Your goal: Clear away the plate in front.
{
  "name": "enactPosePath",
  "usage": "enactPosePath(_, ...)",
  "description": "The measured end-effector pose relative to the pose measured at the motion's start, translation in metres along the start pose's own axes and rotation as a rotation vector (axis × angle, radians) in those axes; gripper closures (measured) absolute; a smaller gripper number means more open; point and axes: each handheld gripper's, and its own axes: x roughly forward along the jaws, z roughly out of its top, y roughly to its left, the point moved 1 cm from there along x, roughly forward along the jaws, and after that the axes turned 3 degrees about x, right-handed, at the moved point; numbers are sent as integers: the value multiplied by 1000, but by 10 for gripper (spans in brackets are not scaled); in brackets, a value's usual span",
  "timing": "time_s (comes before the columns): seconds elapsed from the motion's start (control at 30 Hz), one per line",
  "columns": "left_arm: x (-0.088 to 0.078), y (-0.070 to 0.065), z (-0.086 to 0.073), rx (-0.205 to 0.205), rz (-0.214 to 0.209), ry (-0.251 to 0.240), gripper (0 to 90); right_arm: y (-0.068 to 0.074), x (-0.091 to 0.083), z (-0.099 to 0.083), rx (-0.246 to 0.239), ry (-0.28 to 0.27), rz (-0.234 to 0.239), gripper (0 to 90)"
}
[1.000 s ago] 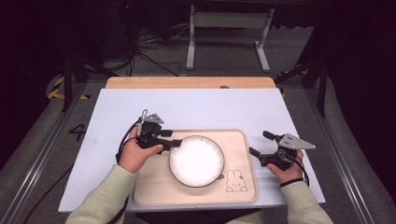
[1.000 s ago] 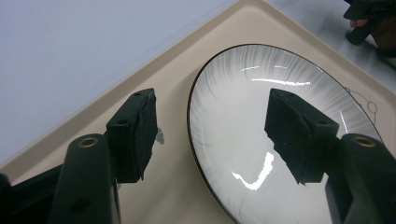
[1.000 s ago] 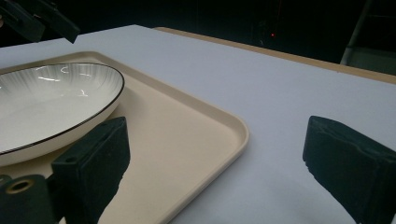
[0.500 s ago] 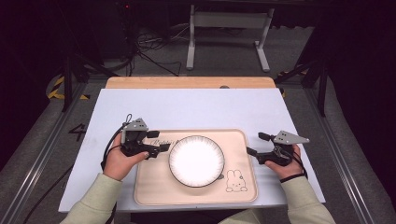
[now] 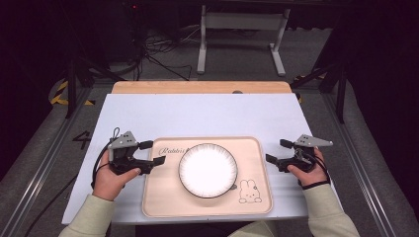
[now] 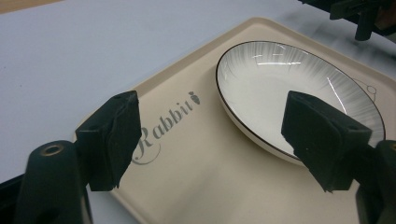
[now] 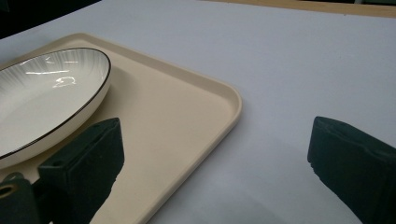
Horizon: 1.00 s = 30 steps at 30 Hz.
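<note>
Claws left (image 5: 155,153) and right (image 5: 274,152), just spreading, empty, flank tray (image 5: 158,197) edges; plate (image 5: 207,170) untouched.

The tray (image 5: 163,197) fills the near middle of the table (image 5: 207,116), with the plate (image 5: 207,170) at its centre. The far half of the table lies bare, open for either gripper to cross. A strip of bare table runs along each side of the tray.
</note>
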Motion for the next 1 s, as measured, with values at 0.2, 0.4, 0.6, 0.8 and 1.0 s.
enactPosePath(0.2, -10, 4, -13, -14, 13, -38, 188, 5, -3, 5, -43, -10, -3, 37)
enactPosePath(0.4, -16, 10, -22, 9, 56, -49, 163, 8, -5, 7, -76, -11, 0, 34)
enactPosePath(0.6, -21, 13, -34, 10, 66, -49, 141, 9, -8, 8, -87, -35, 1, 30)
enactPosePath(0.8, -26, 16, -43, -14, 58, -68, 113, 11, -10, 10, -104, -44, -6, 29)
enactPosePath(1.0, -30, 23, -54, -49, 30, -103, 66, 13, -11, 10, -126, -78, -13, 20)
